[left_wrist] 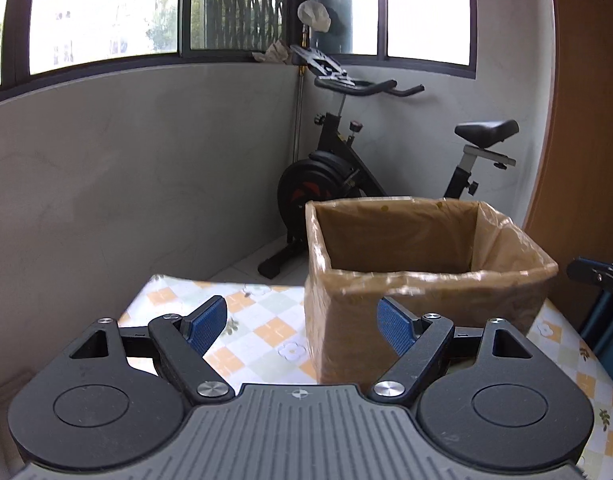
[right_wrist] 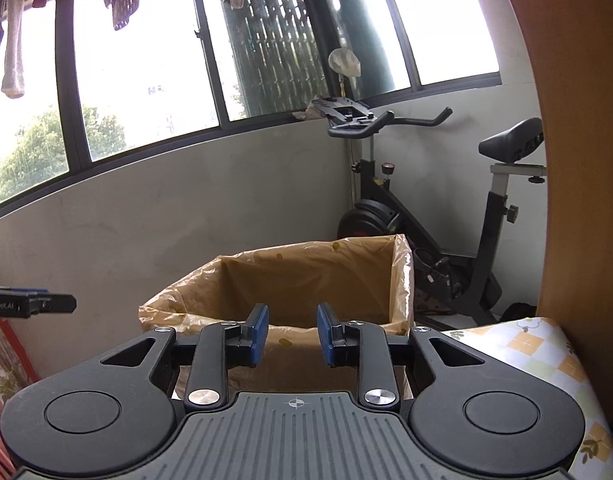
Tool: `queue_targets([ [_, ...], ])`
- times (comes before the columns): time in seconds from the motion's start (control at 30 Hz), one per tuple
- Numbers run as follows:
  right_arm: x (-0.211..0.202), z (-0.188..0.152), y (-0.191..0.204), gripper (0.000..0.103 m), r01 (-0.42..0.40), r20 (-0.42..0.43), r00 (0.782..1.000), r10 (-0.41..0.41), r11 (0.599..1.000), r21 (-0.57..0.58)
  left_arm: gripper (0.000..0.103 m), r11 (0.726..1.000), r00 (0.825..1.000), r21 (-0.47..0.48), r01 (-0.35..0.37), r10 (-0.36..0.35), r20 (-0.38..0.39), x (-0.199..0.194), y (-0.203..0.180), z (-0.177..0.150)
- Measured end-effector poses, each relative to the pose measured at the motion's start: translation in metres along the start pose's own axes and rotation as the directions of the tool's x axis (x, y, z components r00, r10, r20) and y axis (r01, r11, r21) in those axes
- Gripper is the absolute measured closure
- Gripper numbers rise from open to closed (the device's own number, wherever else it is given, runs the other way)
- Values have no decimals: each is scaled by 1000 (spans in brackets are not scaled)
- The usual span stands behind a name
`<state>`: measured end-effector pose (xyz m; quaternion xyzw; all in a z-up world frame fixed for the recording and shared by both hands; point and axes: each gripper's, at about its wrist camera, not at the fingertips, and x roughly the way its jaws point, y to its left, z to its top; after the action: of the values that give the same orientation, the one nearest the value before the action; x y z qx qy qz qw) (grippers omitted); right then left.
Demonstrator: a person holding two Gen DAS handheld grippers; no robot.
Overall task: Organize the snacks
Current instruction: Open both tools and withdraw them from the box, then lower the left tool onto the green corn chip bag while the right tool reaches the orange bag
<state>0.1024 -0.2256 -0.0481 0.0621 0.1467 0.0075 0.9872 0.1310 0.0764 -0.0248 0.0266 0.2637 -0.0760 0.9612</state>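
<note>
A cardboard box (left_wrist: 346, 336) lined with a brownish plastic bag stands on a table with a checked flower-print cloth (left_wrist: 258, 320). No snack shows in either view, and the bottom of the box is hidden. My left gripper (left_wrist: 300, 312) is open wide and empty, low in front of the box's near left corner. My right gripper (right_wrist: 292, 312) hovers at the near rim of the box (right_wrist: 306, 276); its blue pads stand a little apart with nothing between them. Each view catches a dark piece of the other gripper at its edge (left_wrist: 598, 276) (right_wrist: 30, 304).
An exercise bike (left_wrist: 346, 168) (right_wrist: 426, 220) stands on the floor behind the table, against a grey wall under windows. A tall wooden panel (left_wrist: 586, 120) (right_wrist: 578, 160) rises at the right. The cloth-covered table edge (right_wrist: 538, 352) shows at lower right.
</note>
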Motion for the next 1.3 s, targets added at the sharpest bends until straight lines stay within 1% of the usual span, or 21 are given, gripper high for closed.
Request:
queue_targets([
  [0.07,-6,-9,1,78,9,1,1000,-9,1000,13,19,998,997,-43,49,-51,-53,1,0,-17],
  [0.13,-11,-21,2,77,24,4,1000,-24,1000,16,19,991,990,-90,100,-108,-90,6,-2,-39],
  [0.2,-14,-32,4,73,37,2,999,-37,999,10,19,985,982,-105,138,-150,-117,12,-7,-61],
  [0.23,-15,-39,6,72,46,-2,999,-46,999,5,19,983,978,-105,149,-162,-129,16,-11,-73],
  [0.3,-16,-53,7,67,63,-15,998,-63,998,-1,19,984,975,-102,148,-162,-151,23,-19,-92],
  [0.37,-16,-69,10,61,77,-28,997,-77,997,-15,19,981,970,-111,158,-175,-170,30,-25,-109],
  [0.43,-15,-84,13,58,95,-49,994,-96,995,-35,19,979,963,-118,164,-185,-195,36,-32,-122],
  [0.5,-15,-100,15,47,97,-74,992,-99,995,-31,18,978,955,-128,167,-193,-224,44,-39,-131],
  [0.57,-13,-114,15,46,95,-101,990,-97,995,-20,18,975,946,-137,177,-207,-251,52,-45,-139],
  [0.63,-14,-124,16,44,97,-118,988,-98,995,-17,18,979,945,-125,160,-189,-266,56,-49,-146],
  [0.7,-14,-132,16,37,96,-130,987,-98,995,-22,18,981,944,-120,153,-180,-277,60,-50,-152],
  [0.77,-16,-139,16,34,98,-139,985,-101,995,-28,17,984,944,-118,134,-163,-288,62,-52,-159],
  [0.93,-21,-154,18,33,106,-148,983,-112,993,-48,17,975,932,-161,155,-198,-303,66,-51,-172],
  [1.0,-22,-160,21,27,101,-154,982,-110,993,-69,16,973,930,-166,163,-207,-305,65,-54,-177],
  [1.1,-21,-167,25,26,85,-175,980,-98,993,-81,13,971,925,-159,179,-222,-309,68,-59,-185],
  [1.23,-20,-178,29,25,68,-206,975,-84,994,-82,11,970,929,-161,180,-221,-297,68,-58,-189],
  [1.3,-20,-180,29,25,67,-217,973,-83,995,-80,9,975,934,-155,161,-201,-296,69,-56,-192],
])
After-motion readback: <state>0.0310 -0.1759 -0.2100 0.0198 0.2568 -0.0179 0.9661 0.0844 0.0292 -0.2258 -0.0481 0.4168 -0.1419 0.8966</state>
